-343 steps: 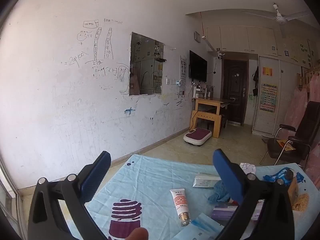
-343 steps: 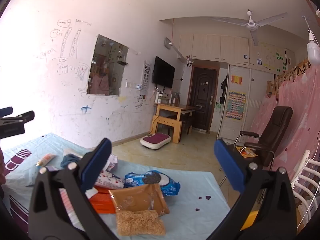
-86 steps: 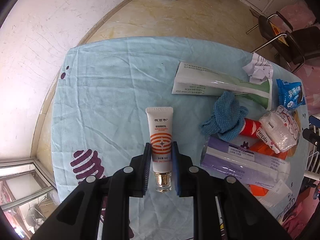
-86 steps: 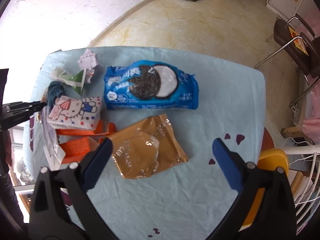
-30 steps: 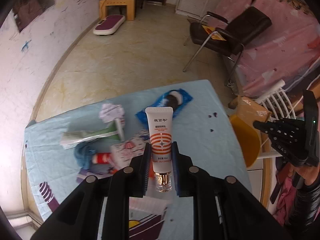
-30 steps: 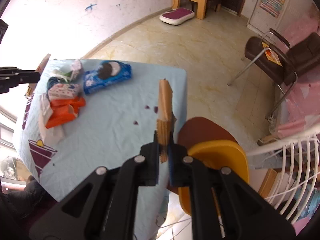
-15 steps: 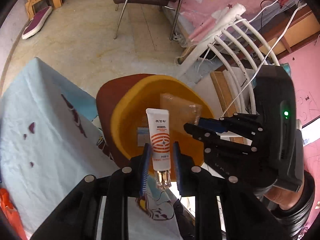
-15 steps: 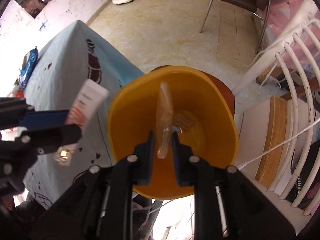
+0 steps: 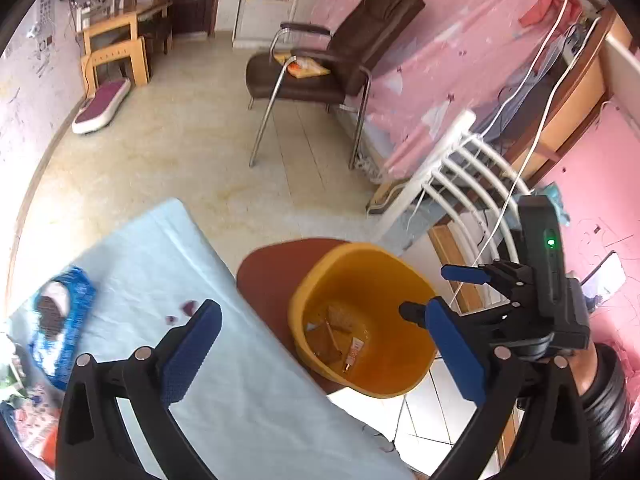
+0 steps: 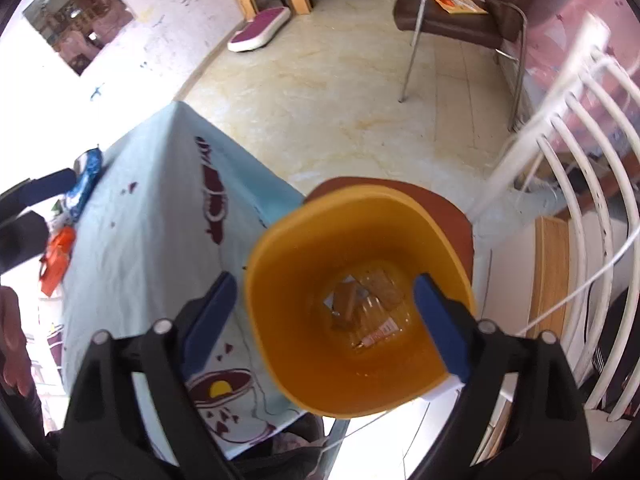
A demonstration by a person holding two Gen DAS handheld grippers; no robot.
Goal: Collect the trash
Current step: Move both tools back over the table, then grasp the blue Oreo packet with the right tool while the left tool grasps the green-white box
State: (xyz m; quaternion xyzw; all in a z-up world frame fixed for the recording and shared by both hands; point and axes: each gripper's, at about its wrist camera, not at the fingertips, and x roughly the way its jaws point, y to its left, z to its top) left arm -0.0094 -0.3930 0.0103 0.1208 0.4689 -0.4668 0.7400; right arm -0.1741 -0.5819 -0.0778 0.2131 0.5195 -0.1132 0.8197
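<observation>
Looking through the left wrist view first, I see my left gripper [image 9: 316, 344] with its jaws just sprung wide and nothing between them, hanging over the table edge beside the yellow bin [image 9: 404, 276]. That bin stands on a brown stool [image 9: 268, 276] just off the table's corner. Down in it lie the white tube [image 9: 354, 350] and a brown snack wrapper [image 9: 340, 316], so I judge two pieces delivered. My right gripper [image 9: 444, 292] shows here too, parted and empty above the bin's far rim. Plenty is left: the blue cookie packet [image 9: 60, 320] and other litter at the left edge lie on the light-blue tablecloth [image 9: 224, 364].

Switching to the right wrist view, my right gripper [image 10: 324, 308] has just opened fully, straddling the bin [image 10: 276, 240] from above with nothing in its grip. At the bottom I make out the tube [image 10: 380, 334] and brown wrappers [image 10: 346, 300]. Far off on the cloth [image 10: 160, 216] sit the blue packet [image 10: 86, 180] and an orange box [image 10: 58, 260], waiting for my next trips.
</observation>
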